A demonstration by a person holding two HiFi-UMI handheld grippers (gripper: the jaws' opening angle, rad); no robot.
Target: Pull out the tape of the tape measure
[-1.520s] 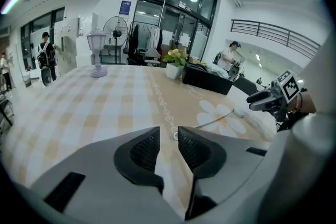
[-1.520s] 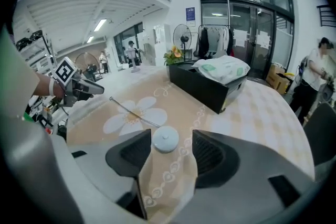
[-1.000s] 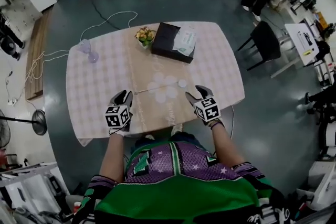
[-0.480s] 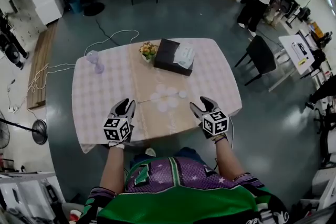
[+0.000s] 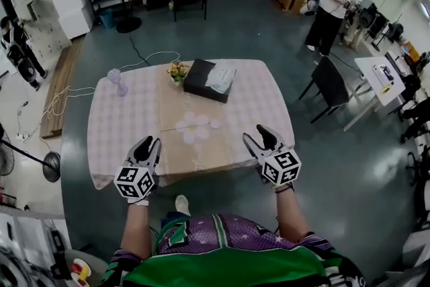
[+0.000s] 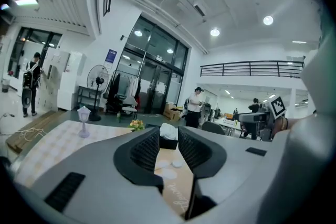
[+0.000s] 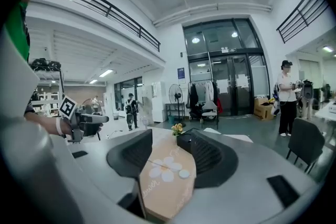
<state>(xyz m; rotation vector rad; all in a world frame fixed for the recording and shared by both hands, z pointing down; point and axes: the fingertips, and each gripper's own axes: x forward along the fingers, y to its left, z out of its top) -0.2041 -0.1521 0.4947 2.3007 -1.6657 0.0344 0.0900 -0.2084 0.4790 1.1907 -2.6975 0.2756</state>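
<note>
No tape measure shows in any view. Both grippers hang in the air at the near edge of a table with a checked cloth and a tan runner. My left gripper points level over the table, its jaws a narrow gap apart with nothing between them. My right gripper stands wider open and empty; its jaws have just closed a little. Through both gaps I see only the runner and its white flower print.
At the table's far side lie a black tissue box, a small bunch of flowers and a clear goblet. A dark chair stands right of the table. A person stands beyond it. A cable trails on the floor.
Both grippers have risen and drawn back from over the runner to the table's near edge. The head view has lifted, so the table looks farther and more of the room shows.
</note>
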